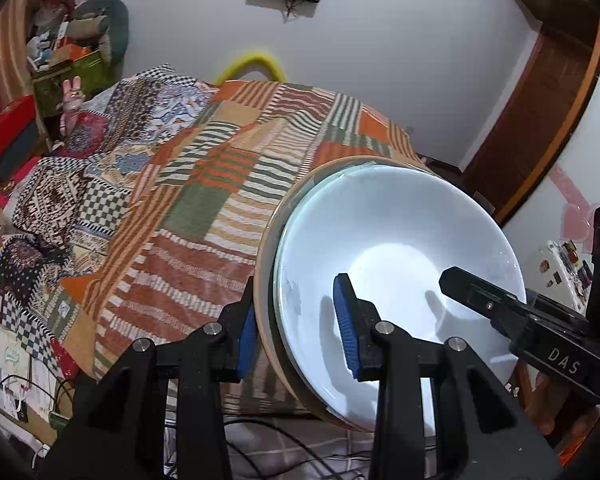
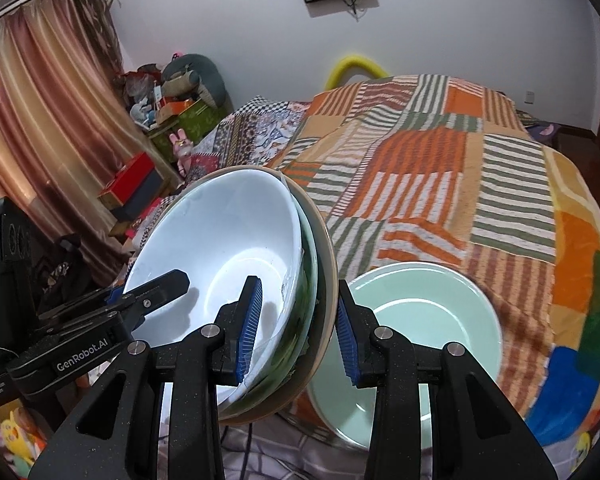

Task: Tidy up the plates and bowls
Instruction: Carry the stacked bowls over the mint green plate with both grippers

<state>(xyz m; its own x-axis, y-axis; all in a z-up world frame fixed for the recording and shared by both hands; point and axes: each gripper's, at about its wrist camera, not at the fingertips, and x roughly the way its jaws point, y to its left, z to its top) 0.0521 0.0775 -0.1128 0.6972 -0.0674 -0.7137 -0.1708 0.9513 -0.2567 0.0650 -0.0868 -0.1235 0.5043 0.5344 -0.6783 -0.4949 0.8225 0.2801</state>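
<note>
A nested stack of dishes, a white bowl [image 1: 400, 256] inside a beige-rimmed dish [image 1: 265, 264], is held tilted in the air between both grippers. My left gripper [image 1: 298, 336] is shut on the stack's left rim, one blue pad inside, one outside. My right gripper [image 2: 298, 332] is shut on the opposite rim of the same stack, where the white bowl [image 2: 228, 240] and beige rim [image 2: 327, 264] show. The right gripper also shows in the left wrist view [image 1: 512, 312], and the left gripper shows in the right wrist view [image 2: 140, 300]. A pale green bowl [image 2: 416, 320] rests on the bed below.
The bed with a patchwork quilt [image 2: 440, 184] fills the middle. Cluttered boxes [image 2: 136, 188] and curtains [image 2: 40, 120] stand at the left. Cables [image 1: 300, 452] lie on the floor near the bed's front edge. A wooden door frame [image 1: 540, 100] is at the right.
</note>
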